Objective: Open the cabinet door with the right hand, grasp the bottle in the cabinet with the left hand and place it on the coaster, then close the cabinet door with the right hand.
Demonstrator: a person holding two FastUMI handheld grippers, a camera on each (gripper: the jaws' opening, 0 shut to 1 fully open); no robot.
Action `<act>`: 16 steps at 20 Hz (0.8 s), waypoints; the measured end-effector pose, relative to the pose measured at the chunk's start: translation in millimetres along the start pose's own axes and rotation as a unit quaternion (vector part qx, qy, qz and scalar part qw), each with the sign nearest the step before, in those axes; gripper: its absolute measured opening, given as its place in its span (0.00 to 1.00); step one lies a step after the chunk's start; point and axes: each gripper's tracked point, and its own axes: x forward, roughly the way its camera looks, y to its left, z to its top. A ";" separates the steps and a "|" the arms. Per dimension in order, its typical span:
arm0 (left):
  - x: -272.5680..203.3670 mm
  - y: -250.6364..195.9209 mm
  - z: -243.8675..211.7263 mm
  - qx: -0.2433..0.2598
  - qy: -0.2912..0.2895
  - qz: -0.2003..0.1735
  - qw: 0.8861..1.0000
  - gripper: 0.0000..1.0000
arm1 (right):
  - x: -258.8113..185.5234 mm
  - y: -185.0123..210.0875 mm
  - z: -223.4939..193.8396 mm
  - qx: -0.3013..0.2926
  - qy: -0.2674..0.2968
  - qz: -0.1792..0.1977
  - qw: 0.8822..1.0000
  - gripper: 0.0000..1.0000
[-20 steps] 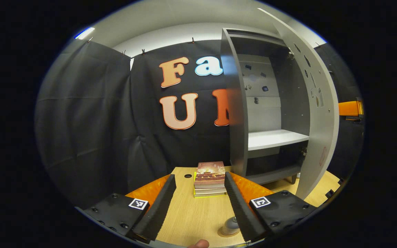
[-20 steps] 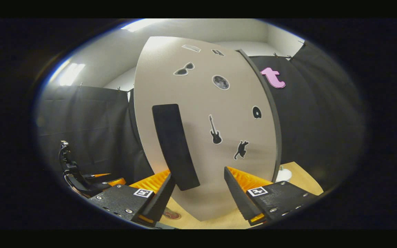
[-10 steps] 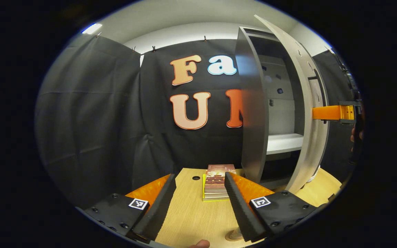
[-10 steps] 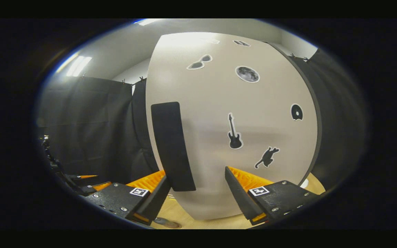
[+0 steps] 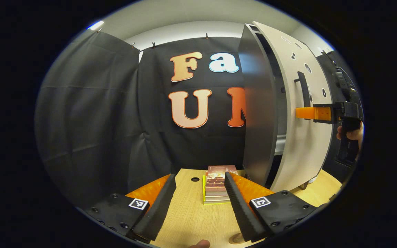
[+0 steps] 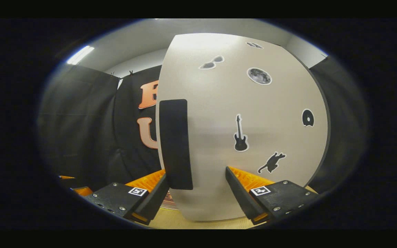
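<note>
While I hold one pair of tongs in each hand, the biggest thing before me is a single tall grey cabinet (image 5: 257, 113) standing on a pale wooden table (image 5: 191, 220). It has one door (image 6: 243, 137), light grey and rounded at the top, swung nearly shut with a narrow gap left at its edge; through that gap in the left gripper view I see a sliver of one white shelf (image 5: 280, 143). On the door's front is one long black upright handle (image 6: 175, 144). I count six small stickers on the door in the right gripper view: sunglasses, a moon, a guitar, a cat, a round disc, and one at the top too small to make out.

My right tongs (image 6: 196, 184) are open, their black fingers spread wide, with the handle's lower end just beside the left finger and the door close in front. From the left gripper view these same tongs (image 5: 308, 113) appear as an orange finger level with the handle, my hand (image 5: 352, 132) gripping the black body behind.

My left tongs (image 5: 200, 198) are open and empty, hovering above the table. Between their fingers, farther off, lies one stack of books (image 5: 217, 184). At the bottom edge, beside the right finger, a bit of the round coaster (image 5: 234, 238) peeks out; the bottle itself is hidden from me.
</note>
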 end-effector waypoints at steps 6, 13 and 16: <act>21.8 0.2 1.1 -0.006 0.000 -0.023 1.000 0.93 | -3.5 0.8 -3.1 0.004 0.000 -0.030 1.000 0.94; 23.9 -3.6 6.9 -0.015 -0.001 -0.039 0.999 0.93 | -3.9 3.3 -4.9 0.002 0.002 -0.042 0.999 0.94; 18.2 -5.8 13.8 -0.019 -0.007 -0.041 0.999 0.93 | -5.7 7.4 -10.7 0.011 0.017 -0.033 0.999 0.94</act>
